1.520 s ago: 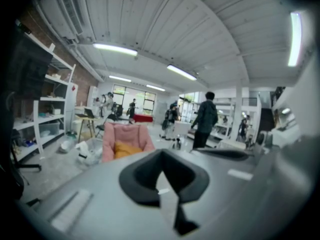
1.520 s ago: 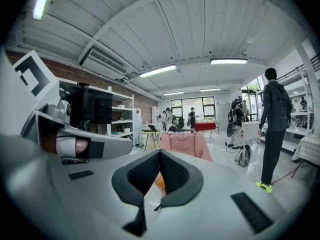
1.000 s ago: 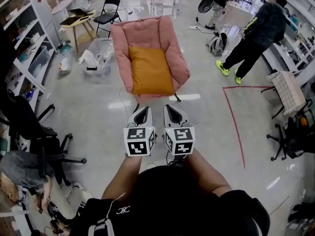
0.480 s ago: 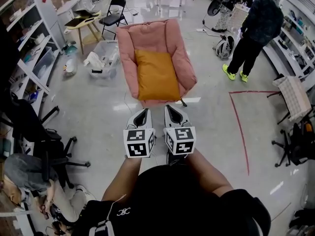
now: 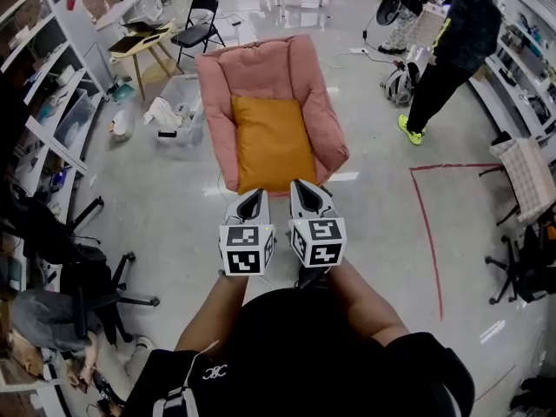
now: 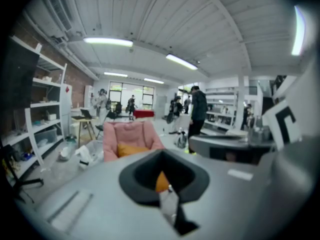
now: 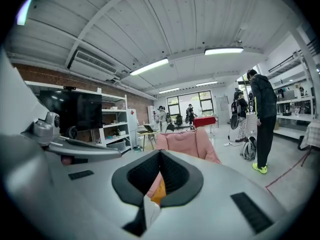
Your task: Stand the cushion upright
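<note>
Ahead of my jaws, the cushion (image 5: 273,142) reads as matt cloth, faintly creased. The armchair (image 5: 261,68) it lies on is soft padded fabric, stitched into ribs. Beneath the jaws the floor (image 5: 174,194) is smooth and glossy, mirroring the ceiling lamps. My left gripper (image 5: 257,193) and right gripper (image 5: 295,185) have matt grey plastic shells; their inner pads (image 7: 175,175) look black, rubbery and finely ribbed.
</note>
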`<state>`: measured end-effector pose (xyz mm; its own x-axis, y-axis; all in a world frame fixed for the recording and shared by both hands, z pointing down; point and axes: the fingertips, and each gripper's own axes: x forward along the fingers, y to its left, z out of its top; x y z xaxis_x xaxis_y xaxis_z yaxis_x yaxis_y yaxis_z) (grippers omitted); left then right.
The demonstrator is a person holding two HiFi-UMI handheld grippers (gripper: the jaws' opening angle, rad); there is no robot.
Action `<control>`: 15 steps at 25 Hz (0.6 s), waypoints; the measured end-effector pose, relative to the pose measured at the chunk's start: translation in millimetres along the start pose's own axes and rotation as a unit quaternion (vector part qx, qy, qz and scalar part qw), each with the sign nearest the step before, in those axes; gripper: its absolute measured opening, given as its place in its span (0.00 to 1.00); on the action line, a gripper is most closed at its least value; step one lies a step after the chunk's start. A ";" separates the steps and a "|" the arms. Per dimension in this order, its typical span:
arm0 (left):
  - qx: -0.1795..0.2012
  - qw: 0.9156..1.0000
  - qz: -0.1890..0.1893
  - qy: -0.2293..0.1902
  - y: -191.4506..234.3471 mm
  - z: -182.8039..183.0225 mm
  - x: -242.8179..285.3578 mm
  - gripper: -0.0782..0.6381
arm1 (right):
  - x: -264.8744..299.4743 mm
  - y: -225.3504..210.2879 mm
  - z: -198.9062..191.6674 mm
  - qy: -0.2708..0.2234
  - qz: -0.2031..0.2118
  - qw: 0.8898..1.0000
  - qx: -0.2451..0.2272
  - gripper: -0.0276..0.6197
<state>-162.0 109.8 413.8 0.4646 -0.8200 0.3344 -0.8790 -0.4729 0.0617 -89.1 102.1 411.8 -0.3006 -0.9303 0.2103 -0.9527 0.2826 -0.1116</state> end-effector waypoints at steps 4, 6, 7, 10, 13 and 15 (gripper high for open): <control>0.004 1.000 -0.004 0.015 -3.6 6.9 41.3 0.11 | 27.9 -35.8 6.9 -0.001 -0.008 1.000 0.011 0.04; 0.002 1.000 -0.004 0.018 -3.6 11.6 61.1 0.11 | 41.5 -48.2 10.6 -0.003 -0.006 1.000 0.006 0.04; 0.002 1.000 -0.003 0.020 -3.2 13.1 70.7 0.11 | 48.9 -53.9 11.4 -0.003 -0.004 1.000 0.003 0.04; 0.000 1.000 0.001 0.030 -3.2 15.9 99.6 0.11 | 70.9 -73.5 12.3 0.001 0.002 1.000 -0.001 0.04; -0.006 0.999 0.008 0.037 -1.9 24.3 126.5 0.11 | 91.3 -92.7 21.0 0.004 0.011 1.000 -0.003 0.04; -0.009 0.999 0.013 0.036 0.6 33.7 144.4 0.11 | 105.4 -104.1 30.0 0.001 0.018 1.000 -0.007 0.04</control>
<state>-91.8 -19.8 430.5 0.4338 -0.8059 0.4029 -0.8925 -0.4456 0.0697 -20.2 -32.3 416.5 -0.3342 -0.9191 0.2088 -0.9420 0.3184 -0.1062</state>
